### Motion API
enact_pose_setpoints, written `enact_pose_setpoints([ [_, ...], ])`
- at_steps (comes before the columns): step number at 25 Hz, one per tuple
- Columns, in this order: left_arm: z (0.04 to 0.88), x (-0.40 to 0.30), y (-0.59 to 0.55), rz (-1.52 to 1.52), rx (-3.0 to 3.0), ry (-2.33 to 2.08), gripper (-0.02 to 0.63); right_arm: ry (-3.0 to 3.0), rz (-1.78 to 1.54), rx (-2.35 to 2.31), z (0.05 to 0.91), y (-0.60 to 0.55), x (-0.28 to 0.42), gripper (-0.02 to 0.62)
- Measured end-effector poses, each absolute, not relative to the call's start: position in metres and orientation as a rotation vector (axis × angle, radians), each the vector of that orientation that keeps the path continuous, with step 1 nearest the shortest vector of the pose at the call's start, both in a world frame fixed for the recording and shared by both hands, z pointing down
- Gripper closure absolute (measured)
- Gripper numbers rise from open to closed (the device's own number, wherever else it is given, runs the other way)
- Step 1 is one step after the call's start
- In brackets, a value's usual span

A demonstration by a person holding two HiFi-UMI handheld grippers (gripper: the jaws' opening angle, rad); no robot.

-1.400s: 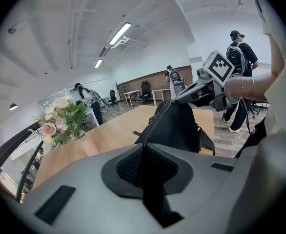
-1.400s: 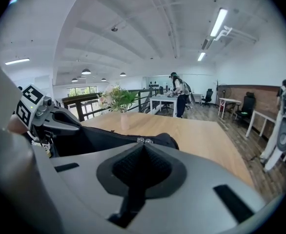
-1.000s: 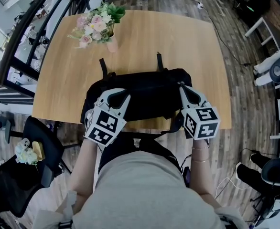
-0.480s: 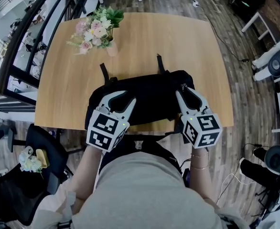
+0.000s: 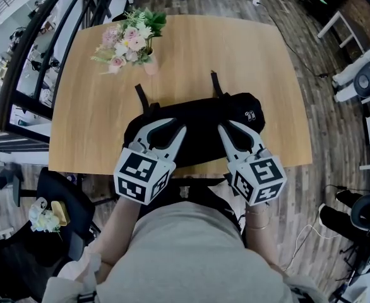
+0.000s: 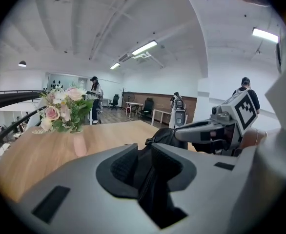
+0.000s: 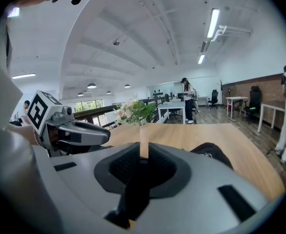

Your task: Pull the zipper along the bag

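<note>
- The black bag [image 5: 201, 113] lies across the near edge of the worktop [image 5: 90, 112], with its two straps pointing away from me. Its zipper [image 6: 148, 184] runs along the side turned up towards my tools.
- The left tool [image 5: 167, 128] hangs over the bag's left half. The zipper teeth run straight down the gap between its jaws. Those jaws are apart and closing, with bag fabric between them, but I see no pad pressing on it yet.
- The right tool [image 5: 237, 129] sits over the bag's right half, near the left tool. Its jaws are also apart and closing over dark fabric. I cannot tell whether the pull tab is among it.
- I judge the step in hand is taking hold. I want the left tool to pinch the fabric beside the track, not the teeth themselves, and the right tool to close squarely on the slider's pull.
- Once both hold, I should keep the seam taut and draw the pull along the track line, low and level, so the soft bag does not bunch or slide off the edge.
- The vase of flowers [image 5: 132, 41] stands well apart at the far left corner, clear of the pull.
</note>
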State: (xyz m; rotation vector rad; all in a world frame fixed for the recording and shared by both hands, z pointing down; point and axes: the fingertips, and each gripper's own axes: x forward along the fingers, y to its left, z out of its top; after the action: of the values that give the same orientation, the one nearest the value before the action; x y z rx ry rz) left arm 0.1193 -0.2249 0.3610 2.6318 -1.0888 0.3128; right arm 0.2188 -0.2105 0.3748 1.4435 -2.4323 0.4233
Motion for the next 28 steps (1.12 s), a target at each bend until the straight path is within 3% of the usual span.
enact_pose_setpoints([
  [5, 0.358, 0.119, -0.219, 0.249, 2.642, -1.0, 0.546, -2.515, 0.398, 1.448, 0.366, -0.209, 0.197, 0.589],
  [28, 0.391, 0.111, -0.201, 0.39, 2.612, -0.998, 0.586, -2.523, 0.458, 1.357, 0.39, -0.187, 0.149, 0.589],
])
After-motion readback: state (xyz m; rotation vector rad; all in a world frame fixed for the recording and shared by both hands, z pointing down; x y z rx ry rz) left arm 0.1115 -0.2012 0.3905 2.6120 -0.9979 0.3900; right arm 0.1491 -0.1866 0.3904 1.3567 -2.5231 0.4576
